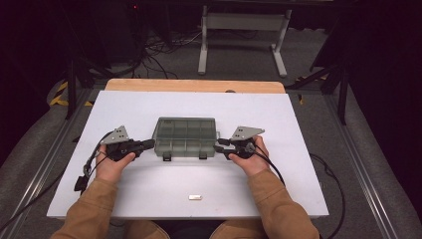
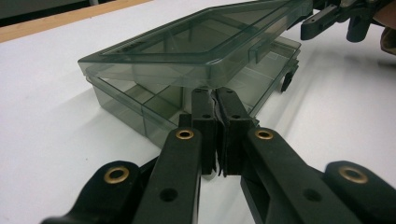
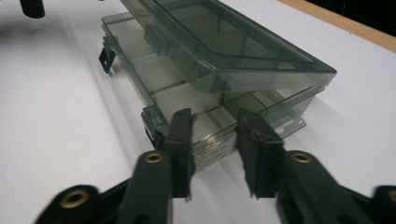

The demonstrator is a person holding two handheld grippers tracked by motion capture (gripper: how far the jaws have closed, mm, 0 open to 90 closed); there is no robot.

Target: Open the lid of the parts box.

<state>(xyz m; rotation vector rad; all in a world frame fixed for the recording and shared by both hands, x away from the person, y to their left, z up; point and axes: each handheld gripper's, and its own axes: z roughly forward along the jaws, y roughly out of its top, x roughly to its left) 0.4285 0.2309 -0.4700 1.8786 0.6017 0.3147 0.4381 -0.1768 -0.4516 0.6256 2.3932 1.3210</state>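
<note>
Smoky translucent compartment box [image 1: 185, 137] lying flat mid-table, long side toward the person. Lid [image 2: 205, 42] partly raised off the divided base [image 3: 196, 102], tilted, gap showing at both ends. Two dark latches [image 1: 167, 158] hanging unfastened along the near edge.

A smoke-grey, see-through plastic organiser box [image 1: 185, 137] with black latches [image 1: 167, 158] sits on a plain white table top [image 1: 149, 189], edged at twelve o'clock by a pale wood strip [image 1: 194, 85]. At nine o'clock of the box is the black left gripper [image 1: 148, 145], brass-coloured rivets [image 2: 185, 134] on its arms; at three o'clock the matching black right gripper [image 1: 219, 145], each topped by a grey plate. Tan sleeves [image 1: 94, 209] enter at six o'clock, near a small white-and-silver piece [image 1: 195, 197]. The floor beyond is dark grey carpet [image 1: 249, 59], with yellow-and-black striped tape [image 1: 60, 93] at ten o'clock.
</note>
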